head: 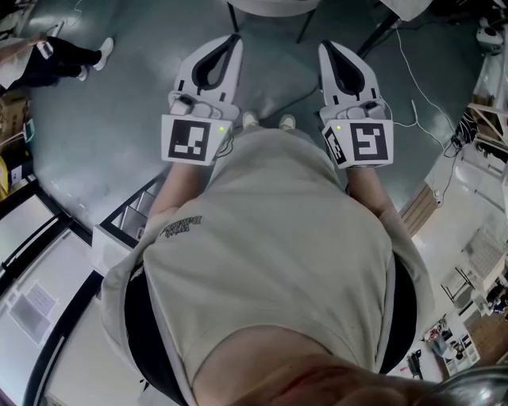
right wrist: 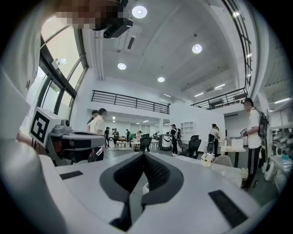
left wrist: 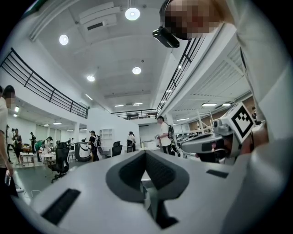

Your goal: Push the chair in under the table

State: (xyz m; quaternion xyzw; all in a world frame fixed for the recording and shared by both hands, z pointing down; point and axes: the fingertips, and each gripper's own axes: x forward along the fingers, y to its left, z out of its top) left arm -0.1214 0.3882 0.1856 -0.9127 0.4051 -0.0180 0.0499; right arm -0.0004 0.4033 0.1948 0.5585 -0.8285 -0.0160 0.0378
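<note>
The left gripper (head: 236, 38) is held level over the grey floor (head: 119, 119), its jaws pressed together with nothing between them. Ahead of it, a pale rim (head: 274, 5) on thin dark legs is cut off by the top edge of the head view, and I cannot tell whether it belongs to a chair or a surface. The person's torso hides the floor behind both grippers. The right gripper (head: 323, 46) lies alongside the left one, also level, its jaws together and empty. In the right gripper view, a white surface (right wrist: 231, 171) stands ahead and to the right of that gripper and carries a small flower pot (right wrist: 208, 157). The chair (right wrist: 223, 160) shows just past the pot as an upright, rounded pale back. Its seat and legs are hidden behind the surface, and it is too small to tell which way it faces.
</note>
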